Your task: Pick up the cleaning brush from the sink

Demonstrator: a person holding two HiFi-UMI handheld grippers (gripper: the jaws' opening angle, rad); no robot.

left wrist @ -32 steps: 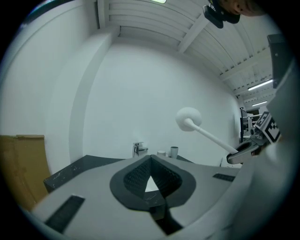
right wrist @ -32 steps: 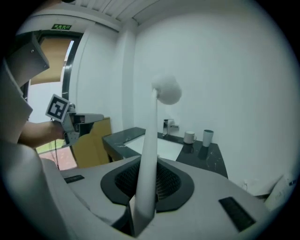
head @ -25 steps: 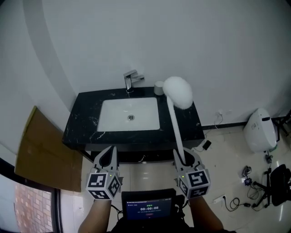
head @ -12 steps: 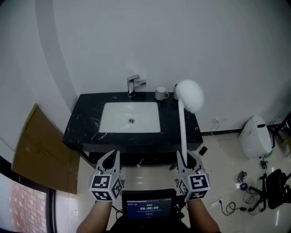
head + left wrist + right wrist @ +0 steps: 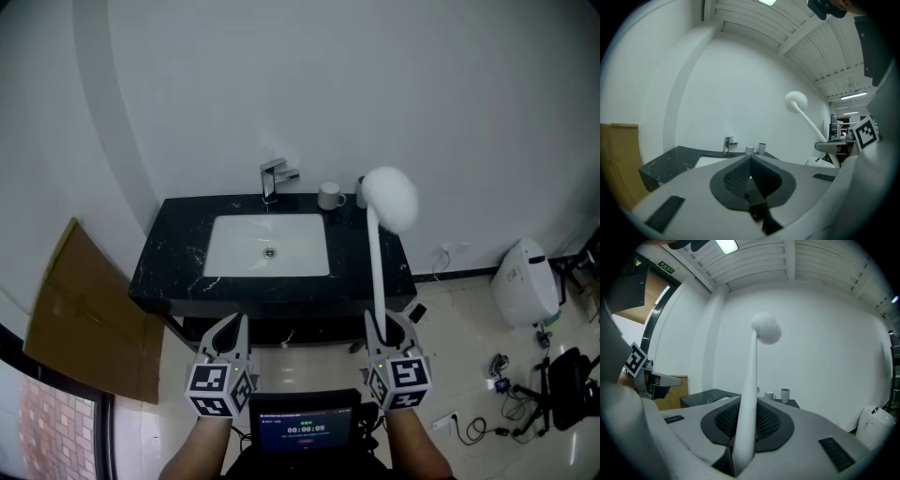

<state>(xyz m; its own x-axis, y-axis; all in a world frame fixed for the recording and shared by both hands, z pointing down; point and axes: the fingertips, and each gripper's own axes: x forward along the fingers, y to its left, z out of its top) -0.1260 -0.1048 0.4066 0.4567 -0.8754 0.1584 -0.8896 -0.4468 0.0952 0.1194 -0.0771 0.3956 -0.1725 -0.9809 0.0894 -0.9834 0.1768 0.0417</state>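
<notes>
My right gripper [image 5: 386, 328] is shut on the long white handle of the cleaning brush [image 5: 378, 272], well in front of the vanity. The handle rises away from the jaws, and its round white head [image 5: 391, 198] hangs over the right end of the counter. In the right gripper view the brush [image 5: 749, 394] runs up between the jaws to its head [image 5: 765, 328]. My left gripper [image 5: 230, 332] is shut and holds nothing; its closed jaws [image 5: 751, 161] point toward the counter. The white sink [image 5: 268, 246] sits in the black marble counter [image 5: 173, 244], with nothing in the basin.
A chrome faucet [image 5: 273, 177] stands behind the basin, with a white mug [image 5: 329, 195] and a second cup to its right. Cardboard [image 5: 80, 314] leans at the vanity's left. A white appliance [image 5: 523, 279], cables and a black stand [image 5: 566, 384] are on the floor at right.
The brush head swung from over the basin's right rim to the right and a little higher, then held still. Both grippers stayed where they were.
</notes>
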